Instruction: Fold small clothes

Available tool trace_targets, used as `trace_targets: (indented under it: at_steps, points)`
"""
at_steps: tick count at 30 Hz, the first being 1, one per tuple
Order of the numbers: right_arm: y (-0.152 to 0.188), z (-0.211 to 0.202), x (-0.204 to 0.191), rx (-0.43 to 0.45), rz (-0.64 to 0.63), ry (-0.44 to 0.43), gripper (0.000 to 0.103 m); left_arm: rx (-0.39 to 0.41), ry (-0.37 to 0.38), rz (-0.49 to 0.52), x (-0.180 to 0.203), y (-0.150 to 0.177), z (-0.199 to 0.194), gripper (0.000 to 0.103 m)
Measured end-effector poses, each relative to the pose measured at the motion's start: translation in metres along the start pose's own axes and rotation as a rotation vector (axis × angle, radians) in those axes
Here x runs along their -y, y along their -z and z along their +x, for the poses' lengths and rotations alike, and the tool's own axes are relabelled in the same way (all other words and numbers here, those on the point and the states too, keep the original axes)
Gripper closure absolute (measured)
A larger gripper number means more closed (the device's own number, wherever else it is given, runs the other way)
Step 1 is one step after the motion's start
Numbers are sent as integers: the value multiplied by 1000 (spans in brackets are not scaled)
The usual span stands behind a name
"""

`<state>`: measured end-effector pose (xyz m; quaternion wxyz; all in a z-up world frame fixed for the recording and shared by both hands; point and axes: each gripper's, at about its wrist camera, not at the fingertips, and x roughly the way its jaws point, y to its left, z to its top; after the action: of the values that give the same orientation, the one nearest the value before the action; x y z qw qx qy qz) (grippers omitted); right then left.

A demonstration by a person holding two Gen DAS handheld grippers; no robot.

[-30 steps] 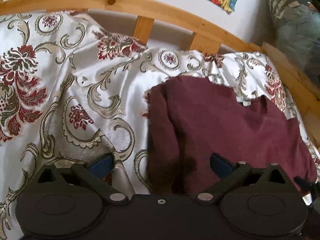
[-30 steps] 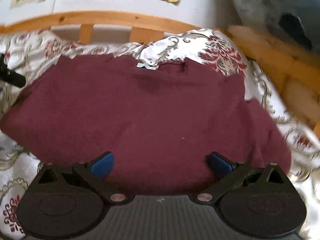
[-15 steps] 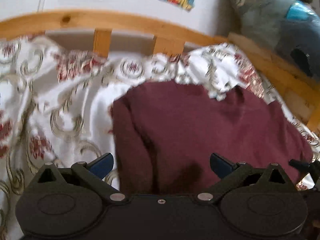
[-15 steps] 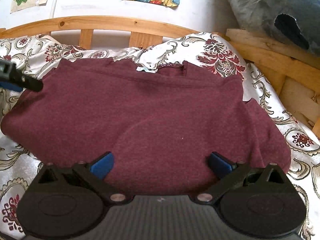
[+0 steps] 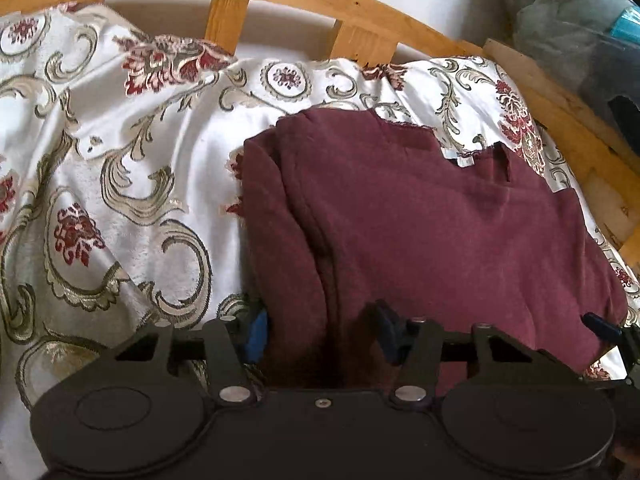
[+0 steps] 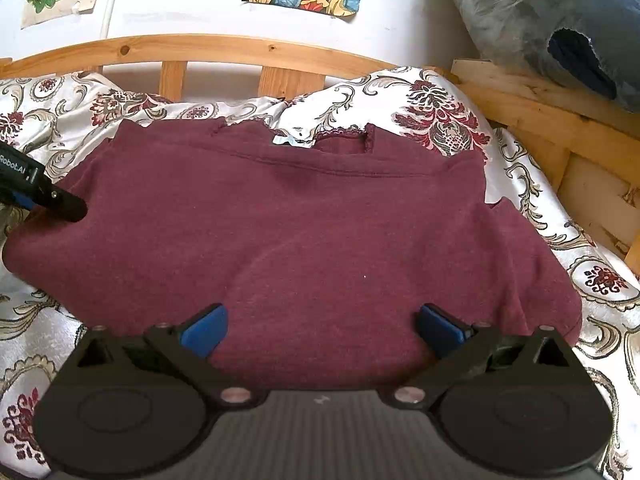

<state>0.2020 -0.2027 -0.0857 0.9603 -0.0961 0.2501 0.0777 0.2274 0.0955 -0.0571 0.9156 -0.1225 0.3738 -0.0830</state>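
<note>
Your left gripper [image 5: 322, 336] has its blue-padded fingers [image 5: 256, 332] drawn in around the near left edge of the maroon knitted sweater [image 5: 420, 224]. A thick fold of cloth sits between them, so you appear to be pinching it, though the pictures don't quite settle whether the pads are fully clamped. Your right gripper [image 6: 320, 326] is spread wide, its blue pads [image 6: 206, 326] resting over the near hem of the sweater [image 6: 300, 240] and holding nothing.

The sweater lies flat across the white satin bedspread with red and gold floral print [image 5: 120, 168], neckline and label toward the far wooden slatted headboard [image 6: 200, 46], one sleeve already tucked in at the left.

What could go wrong: the left pinch may catch the bedspread along with the knit, since the slippery satin is rumpled right beside the pad; lifting would then drag the cover and skew the fold. A shallow bite on that bulky edge could also slip. With the right side unheld, pulling from the left alone may slide the whole garment.
</note>
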Motion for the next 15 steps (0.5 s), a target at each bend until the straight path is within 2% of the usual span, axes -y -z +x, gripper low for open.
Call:
trace_targets:
  at_steps: [15]
  points:
    - [1,-3,2,13,12,-7,0,-29,-11,-62,-4,0,-1,45]
